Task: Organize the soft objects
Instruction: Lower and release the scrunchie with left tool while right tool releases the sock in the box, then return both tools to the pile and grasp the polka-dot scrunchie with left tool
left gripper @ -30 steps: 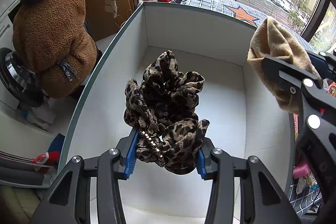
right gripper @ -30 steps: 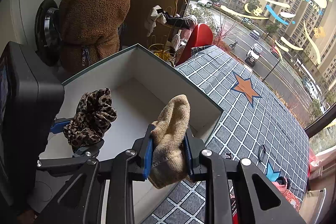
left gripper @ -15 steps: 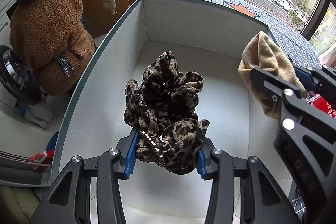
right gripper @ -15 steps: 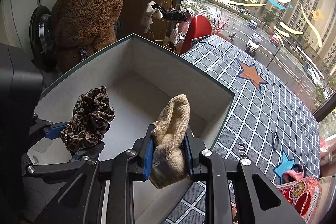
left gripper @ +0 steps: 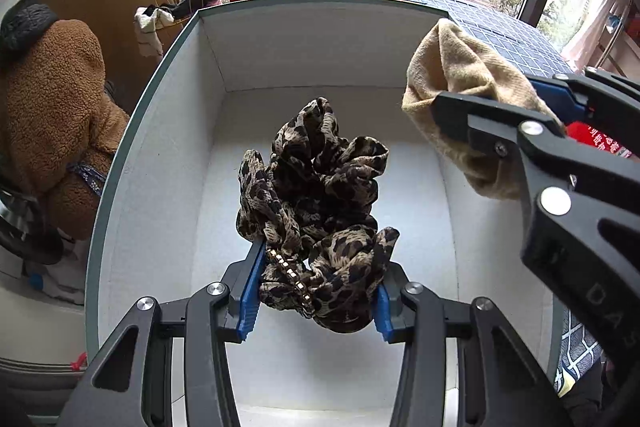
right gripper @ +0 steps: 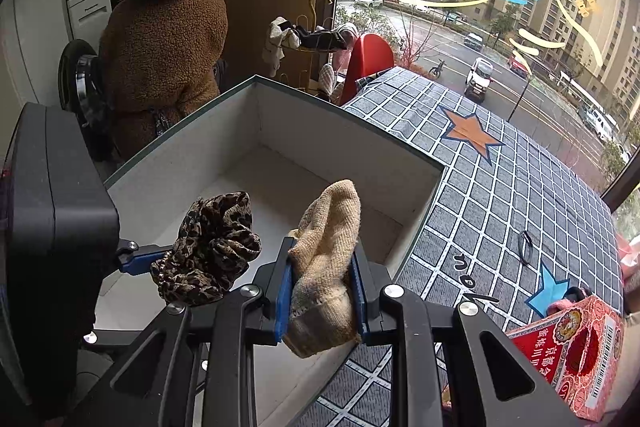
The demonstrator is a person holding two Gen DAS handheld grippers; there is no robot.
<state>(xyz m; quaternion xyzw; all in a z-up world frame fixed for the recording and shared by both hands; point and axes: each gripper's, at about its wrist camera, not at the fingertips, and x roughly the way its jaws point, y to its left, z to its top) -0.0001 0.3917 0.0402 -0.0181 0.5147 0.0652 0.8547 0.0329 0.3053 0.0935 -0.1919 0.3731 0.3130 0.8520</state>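
Left wrist view: left gripper (left gripper: 316, 301) clamped on leopard-print scrunchie (left gripper: 316, 203), frame centre, hovering over white box (left gripper: 132, 155). Ruffled, beaded trim.

Right wrist view: right gripper (right gripper: 320, 297) clenched on beige knit sock (right gripper: 326, 259), lower centre, above box's near edge. Drop-off step, apparently; next, lowering inside and releasing.

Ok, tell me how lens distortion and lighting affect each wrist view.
Left wrist view: fisheye bows the white box rim, daylight is even, the leopard-print scrunchie is sharp. Right wrist view: black vignette corners, the window scene bright, the beige sock crisp, the checked tablecloth lines curved.
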